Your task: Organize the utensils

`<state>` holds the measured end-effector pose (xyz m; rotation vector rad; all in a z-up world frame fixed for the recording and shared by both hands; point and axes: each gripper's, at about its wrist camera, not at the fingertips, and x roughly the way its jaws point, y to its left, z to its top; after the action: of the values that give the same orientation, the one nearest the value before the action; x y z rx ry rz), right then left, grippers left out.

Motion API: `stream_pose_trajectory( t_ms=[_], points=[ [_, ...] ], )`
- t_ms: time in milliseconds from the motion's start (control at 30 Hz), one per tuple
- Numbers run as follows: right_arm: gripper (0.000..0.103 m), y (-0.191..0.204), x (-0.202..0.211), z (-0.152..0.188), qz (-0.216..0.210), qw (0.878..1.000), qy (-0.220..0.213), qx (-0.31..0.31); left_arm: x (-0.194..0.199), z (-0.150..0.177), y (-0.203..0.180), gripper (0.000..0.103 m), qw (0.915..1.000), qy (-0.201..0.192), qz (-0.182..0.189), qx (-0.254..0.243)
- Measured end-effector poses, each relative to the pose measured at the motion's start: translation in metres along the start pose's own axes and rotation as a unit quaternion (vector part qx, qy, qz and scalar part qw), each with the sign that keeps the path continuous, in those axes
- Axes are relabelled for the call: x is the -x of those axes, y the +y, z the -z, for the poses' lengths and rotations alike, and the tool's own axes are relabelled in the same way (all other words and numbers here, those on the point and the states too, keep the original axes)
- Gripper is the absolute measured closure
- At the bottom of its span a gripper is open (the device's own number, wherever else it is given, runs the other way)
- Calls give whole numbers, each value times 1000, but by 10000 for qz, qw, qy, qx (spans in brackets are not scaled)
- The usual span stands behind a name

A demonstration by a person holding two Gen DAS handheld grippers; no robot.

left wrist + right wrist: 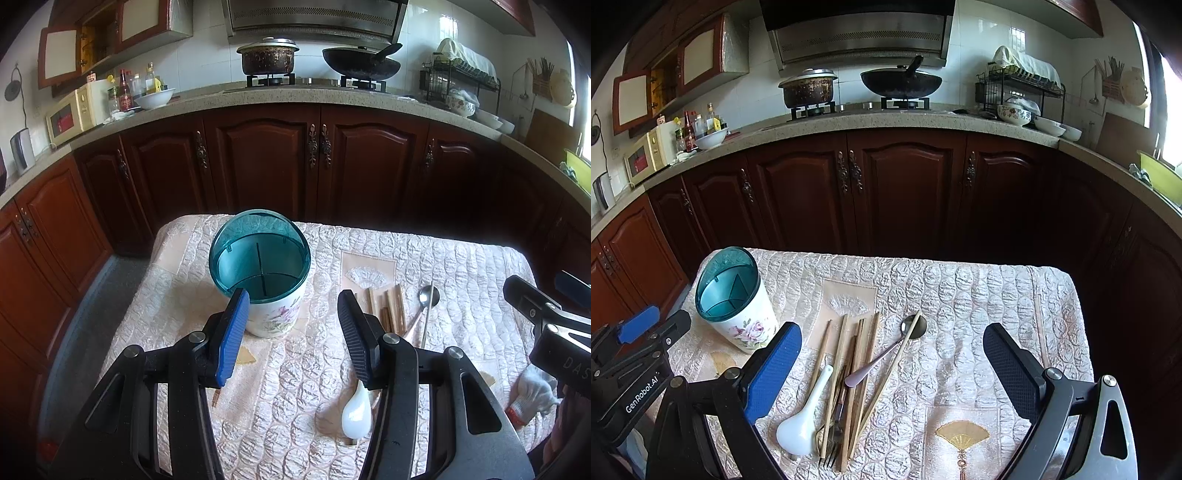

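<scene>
Both grippers, left gripper (293,334) and right gripper (892,373), gape empty above the quilted cloth (979,314). Between the right's ribbed pads lie one glossy white ceramic spoon (803,421), one fork (834,439), several wooden chopsticks (849,369), one metal spoon (886,354). Beyond the left's pads stands one floral cylindrical holder (264,273), teal-rimmed.
</scene>
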<state>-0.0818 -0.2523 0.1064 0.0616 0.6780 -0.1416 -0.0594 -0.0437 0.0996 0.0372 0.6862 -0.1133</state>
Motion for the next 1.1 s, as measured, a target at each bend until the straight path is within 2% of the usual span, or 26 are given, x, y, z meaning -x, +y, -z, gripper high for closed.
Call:
stream_pose_trajectory(
  t_ms=[600,767,900,1100],
  points=[
    [5,-10,-4,-3,33,10000,35,-10,-4,1,-6,54,9998,66,183,-77],
    [5,-10,-5,-2,14,10000,50,-4,-9,6,-12,54,9991,199,348,-130],
    [5,-18,-10,-3,-52,9999,101,-33,-19,11,-14,54,9970,430,626,-153],
    [5,-35,-27,1,-37,9995,310,-81,-35,22,-22,54,9935,648,871,-342]
  ],
)
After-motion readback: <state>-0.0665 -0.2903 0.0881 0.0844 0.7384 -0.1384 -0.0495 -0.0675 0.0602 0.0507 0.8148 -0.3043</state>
